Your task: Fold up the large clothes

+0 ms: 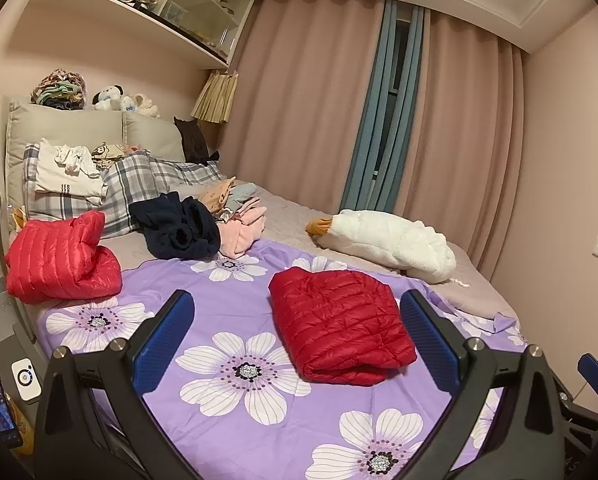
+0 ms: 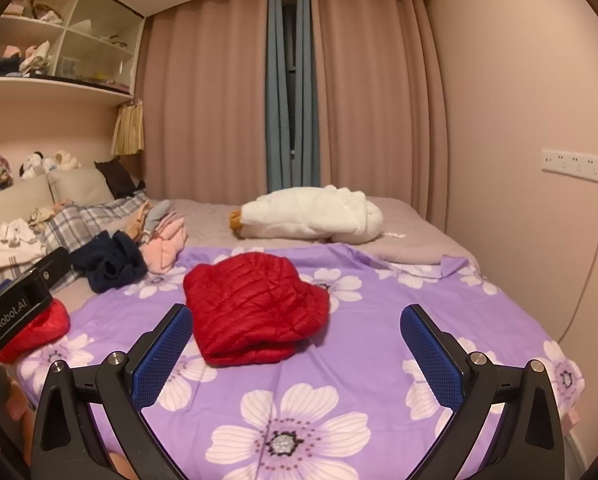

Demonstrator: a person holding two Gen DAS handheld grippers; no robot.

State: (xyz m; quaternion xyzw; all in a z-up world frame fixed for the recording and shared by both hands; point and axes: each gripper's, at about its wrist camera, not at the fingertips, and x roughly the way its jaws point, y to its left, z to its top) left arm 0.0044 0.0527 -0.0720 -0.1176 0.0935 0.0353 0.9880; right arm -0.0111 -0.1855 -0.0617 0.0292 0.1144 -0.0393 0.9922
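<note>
A dark red quilted jacket [image 1: 339, 324] lies folded in a compact bundle on the purple flowered sheet [image 1: 227, 412]. It also shows in the right wrist view [image 2: 255, 308]. My left gripper [image 1: 297, 300] is open and empty, held above the sheet just in front of the jacket. My right gripper [image 2: 297, 314] is open and empty, with the jacket a little ahead and to the left of its middle. A second, brighter red quilted jacket [image 1: 59, 264] lies bunched at the bed's left edge. A dark navy garment [image 1: 179, 228] and pink clothes [image 1: 243, 228] lie in a heap further back.
A white plush goose [image 1: 387, 240] lies at the bed's far right. Plaid pillows [image 1: 131, 192] with white clothes on them sit at the headboard. Pink curtains [image 1: 311, 100] hang behind the bed. A wall [image 2: 539, 200] with a socket strip runs along the right. The left gripper's body [image 2: 15, 316] shows at the right view's left edge.
</note>
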